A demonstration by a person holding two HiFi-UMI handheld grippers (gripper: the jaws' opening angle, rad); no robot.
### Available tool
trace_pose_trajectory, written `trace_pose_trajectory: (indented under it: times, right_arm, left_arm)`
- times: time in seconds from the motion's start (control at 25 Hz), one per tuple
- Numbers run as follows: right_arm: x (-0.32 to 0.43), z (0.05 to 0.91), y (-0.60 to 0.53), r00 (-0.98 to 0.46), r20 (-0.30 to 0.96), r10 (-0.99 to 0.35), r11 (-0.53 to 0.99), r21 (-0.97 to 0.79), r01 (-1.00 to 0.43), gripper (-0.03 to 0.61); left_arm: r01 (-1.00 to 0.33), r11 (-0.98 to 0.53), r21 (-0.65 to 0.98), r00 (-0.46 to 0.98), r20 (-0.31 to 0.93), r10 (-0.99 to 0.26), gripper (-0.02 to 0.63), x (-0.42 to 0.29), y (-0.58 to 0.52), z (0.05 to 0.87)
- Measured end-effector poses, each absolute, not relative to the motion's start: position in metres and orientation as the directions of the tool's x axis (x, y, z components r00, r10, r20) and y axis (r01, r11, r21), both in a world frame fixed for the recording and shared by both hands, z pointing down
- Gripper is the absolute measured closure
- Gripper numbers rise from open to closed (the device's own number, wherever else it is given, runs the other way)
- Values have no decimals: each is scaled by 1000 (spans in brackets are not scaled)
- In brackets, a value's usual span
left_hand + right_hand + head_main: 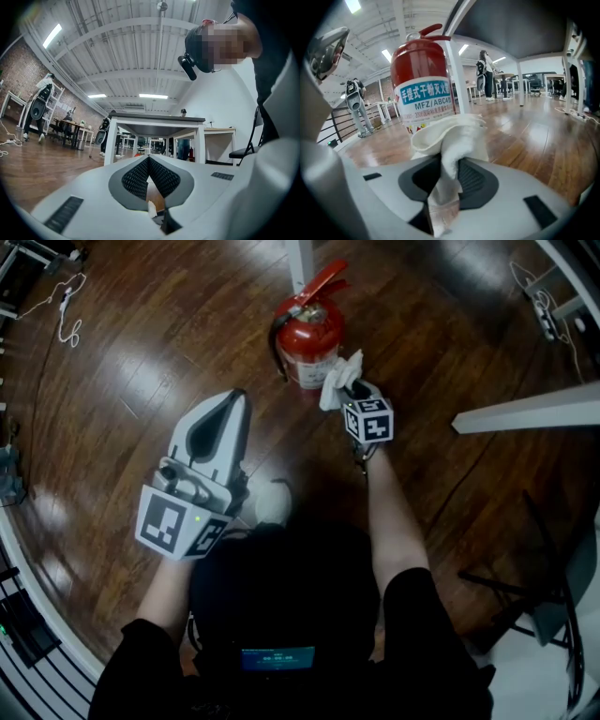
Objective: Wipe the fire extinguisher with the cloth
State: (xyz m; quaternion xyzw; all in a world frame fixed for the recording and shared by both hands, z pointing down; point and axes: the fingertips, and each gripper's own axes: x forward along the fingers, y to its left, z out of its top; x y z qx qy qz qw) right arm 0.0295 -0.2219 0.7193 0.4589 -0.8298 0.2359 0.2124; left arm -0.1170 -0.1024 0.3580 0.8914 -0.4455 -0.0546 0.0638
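A white cloth (451,136) is clamped between the jaws of the right gripper (449,165), with its bunched folds standing up past the fingertips. Directly ahead of this gripper, a red fire extinguisher (423,77) is seen upright on the wooden floor (534,136), its white label turned towards the jaws. From the head view, the cloth (334,388) is held at the lower side of the extinguisher's (307,334) body, just beside it; actual contact cannot be confirmed. The left gripper (236,399) is held to the left of the right gripper (354,390), well apart from the extinguisher. Its jaws (148,159) are closed together, pads meeting, with nothing gripped.
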Motion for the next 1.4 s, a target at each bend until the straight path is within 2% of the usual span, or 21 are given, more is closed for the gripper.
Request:
trace_pose_trajectory:
  times: [0.2, 0.44, 0.64, 0.76, 0.88, 1.04, 1.28, 1.4]
  right_arm:
    - [54, 668, -238, -479, 466, -744, 441, -196, -876, 460]
    - [89, 544, -261, -481, 204, -852, 444, -205, -872, 454]
    - [76, 442, -240, -539, -23, -842, 533, -187, -825, 451]
    - [54, 401, -230, -590, -102, -801, 598, -192, -778, 451]
    - [26, 393, -231, -630, -92, -771, 635, -177, -752, 451]
    - [-1, 427, -230, -647, 12, -763, 640, -133, -757, 451]
    - [-7, 526, -209, -631, 161, -759, 609, -170, -775, 453]
    - [-12, 595, -204, -624, 291, -725, 591, -202, -781, 453]
  left_arm:
    - [-793, -585, 169, 588, -40, -808, 612, -119, -98, 358]
    - [-795, -581, 174, 583, -46, -811, 612, -116, -94, 357]
    - [-797, -576, 182, 577, -51, -815, 612, -116, -89, 356]
    - [-800, -575, 169, 577, -44, -816, 612, -114, -88, 357]
    - [-806, -570, 162, 571, -46, -820, 612, -115, -88, 357]
    - [-809, -564, 165, 565, -47, -824, 612, -117, -86, 356]
    - [-810, -560, 177, 560, -53, -827, 612, -118, -84, 356]
    - [-811, -558, 175, 556, -62, -829, 612, -121, -83, 353]
